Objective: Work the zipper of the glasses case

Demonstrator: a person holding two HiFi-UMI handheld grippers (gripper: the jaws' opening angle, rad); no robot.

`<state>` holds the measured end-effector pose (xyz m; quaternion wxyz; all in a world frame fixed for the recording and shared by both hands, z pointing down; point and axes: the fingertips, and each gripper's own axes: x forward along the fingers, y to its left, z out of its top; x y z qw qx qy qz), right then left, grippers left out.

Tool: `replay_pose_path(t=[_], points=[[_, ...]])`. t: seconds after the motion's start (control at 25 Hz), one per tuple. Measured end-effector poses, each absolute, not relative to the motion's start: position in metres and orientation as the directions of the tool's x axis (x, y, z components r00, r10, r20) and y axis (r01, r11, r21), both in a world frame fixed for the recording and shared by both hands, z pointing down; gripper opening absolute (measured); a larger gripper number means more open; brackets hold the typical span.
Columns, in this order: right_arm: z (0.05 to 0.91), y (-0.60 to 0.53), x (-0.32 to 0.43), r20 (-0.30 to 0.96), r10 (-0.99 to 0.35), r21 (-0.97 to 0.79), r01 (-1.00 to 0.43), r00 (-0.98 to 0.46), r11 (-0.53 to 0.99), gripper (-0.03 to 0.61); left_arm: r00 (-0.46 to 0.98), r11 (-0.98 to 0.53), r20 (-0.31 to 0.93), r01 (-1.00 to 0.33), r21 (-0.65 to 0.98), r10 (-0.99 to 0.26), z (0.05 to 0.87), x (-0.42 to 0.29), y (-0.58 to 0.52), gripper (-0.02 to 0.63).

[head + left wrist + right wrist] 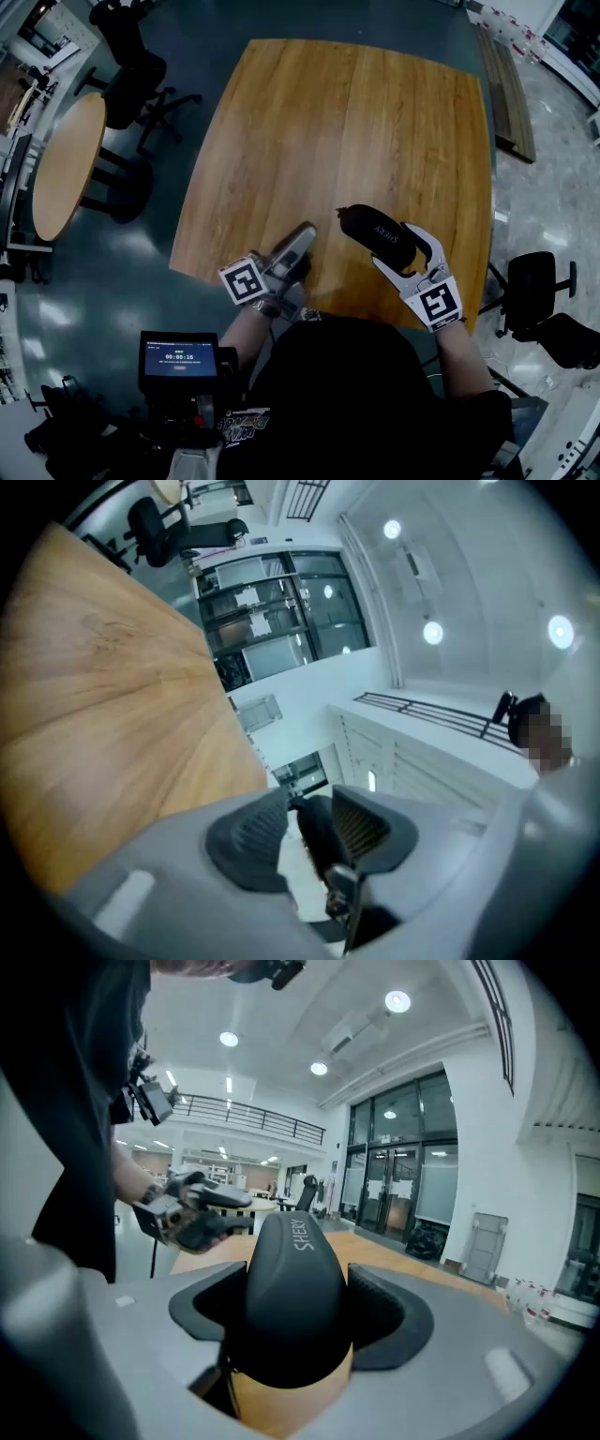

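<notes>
The left gripper [305,231] has a grey metallic body, and the right gripper [394,245] has white forked arms. Behind the jaws, each carries a marker cube [244,279] with black-and-white squares. Dark ribbed pads [380,1321] line the pale grey jaws. The person wears a black top [356,394].

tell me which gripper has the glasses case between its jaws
The right gripper: its jaws are clamped on the black glasses case. The left gripper is off to the side, clear of the case.
</notes>
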<state>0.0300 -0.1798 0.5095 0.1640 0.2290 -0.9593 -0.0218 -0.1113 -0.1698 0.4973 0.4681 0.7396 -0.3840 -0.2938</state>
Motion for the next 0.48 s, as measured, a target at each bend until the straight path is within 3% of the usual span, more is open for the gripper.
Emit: replay_pose_path(t=[0.08,0.16,0.32,0.48], points=[[0.552,-0.203,0.032,0.37,-0.446,0.119,-0.434,-0.815,0.893,0.337,0.605,-0.302,-0.025,-0.361,0.882,-0.796,0.505,-0.103,-0.153,0.036],[0.593,-0.223,0.026,0.435,-0.421,0.094,-0.424,-0.796,0.901,0.337,0.688,-0.349,0.026,-0.4,0.847,-0.725,0.515,-0.082,-0.134,0.0],[0.648,-0.25,0.009,0.538,-0.348,0.052,-0.382,-0.767,0.923,0.337,0.794,-0.42,0.118,-0.433,0.798,-0.596,0.532,-0.04,-0.104,0.0],[0.672,-0.257,-0.003,0.596,-0.281,0.074,-0.297,-0.752,0.952,0.337,0.8,-0.407,0.173,-0.462,0.788,-0.575,0.546,-0.031,-0.082,0.0]])
